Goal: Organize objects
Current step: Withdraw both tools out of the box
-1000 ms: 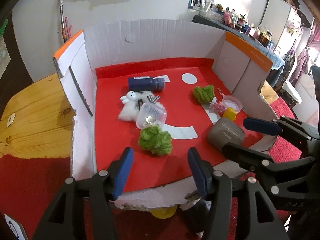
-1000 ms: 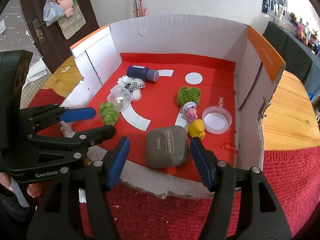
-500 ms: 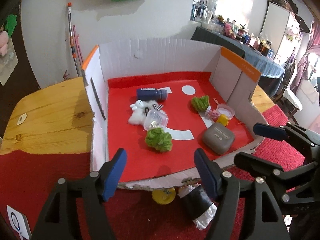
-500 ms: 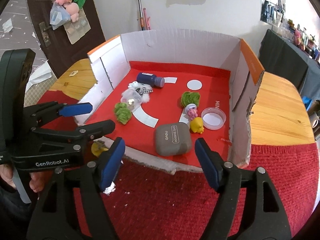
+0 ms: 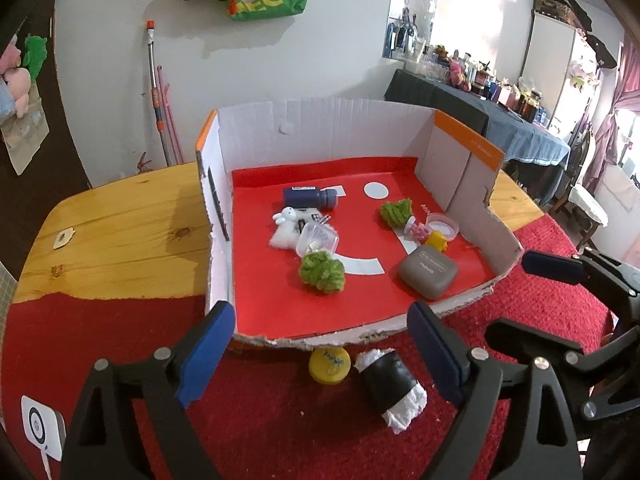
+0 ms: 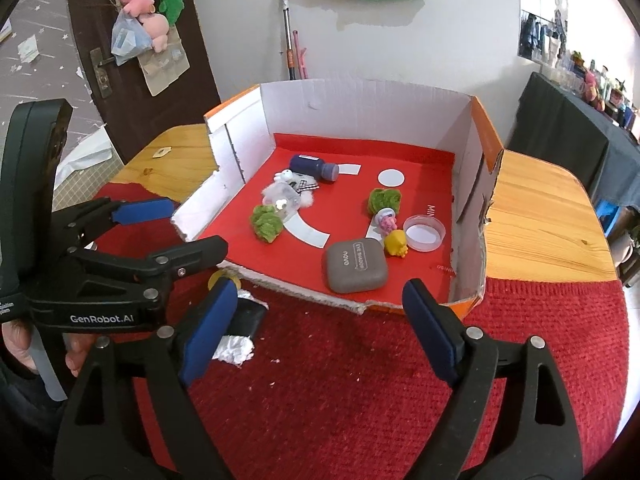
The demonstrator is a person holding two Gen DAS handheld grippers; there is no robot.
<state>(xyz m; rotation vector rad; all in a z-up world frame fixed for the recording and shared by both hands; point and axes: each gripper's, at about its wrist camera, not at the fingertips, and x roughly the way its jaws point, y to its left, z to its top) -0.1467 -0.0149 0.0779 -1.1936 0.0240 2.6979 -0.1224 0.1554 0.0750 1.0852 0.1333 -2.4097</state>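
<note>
A cardboard box with a red floor holds a grey eye-shadow case, two green pom-poms, a blue bottle, a white bunny plush, a clear tub, a yellow duck and a round lid. My left gripper hangs before the box's torn front edge, jaws opening, nothing between them. My right gripper hovers over the red cloth in front of the case, jaws also opening and empty.
A yellow cap and a black roll stuffed with white paper lie on the red cloth just outside the box front. The wooden table extends left and right of the box. A hand holds the left gripper.
Both grippers pulled back and up from the box floor to the cloth in front, and their jaws widened. The green pom-pom and the grey case stay inside the box.
</note>
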